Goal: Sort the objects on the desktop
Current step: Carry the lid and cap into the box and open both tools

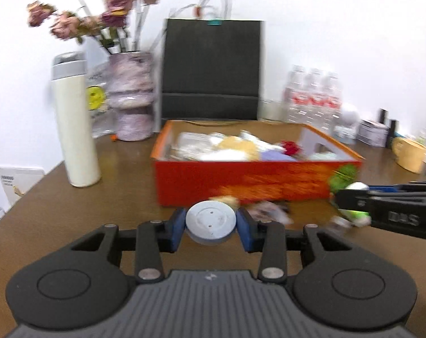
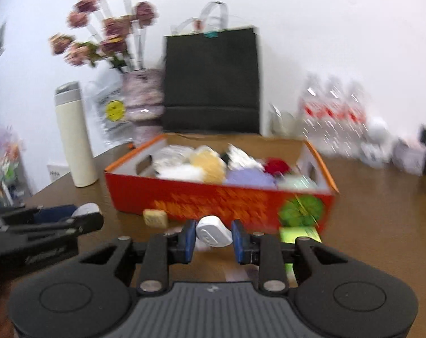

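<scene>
Box (image 1: 241, 183) contents blur together; both tongs grip small objects.

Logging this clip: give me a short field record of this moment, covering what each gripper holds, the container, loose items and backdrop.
left gripper: shut on a round grey disc
right gripper: shut on a small white case
container: orange box, open top, already holding mixed items
loose items: a small beige block on the table in front of the box
backdrop: cream flask, vase of dried flowers, black paper bag, pack of water bottles
image quality: motion blur
</scene>
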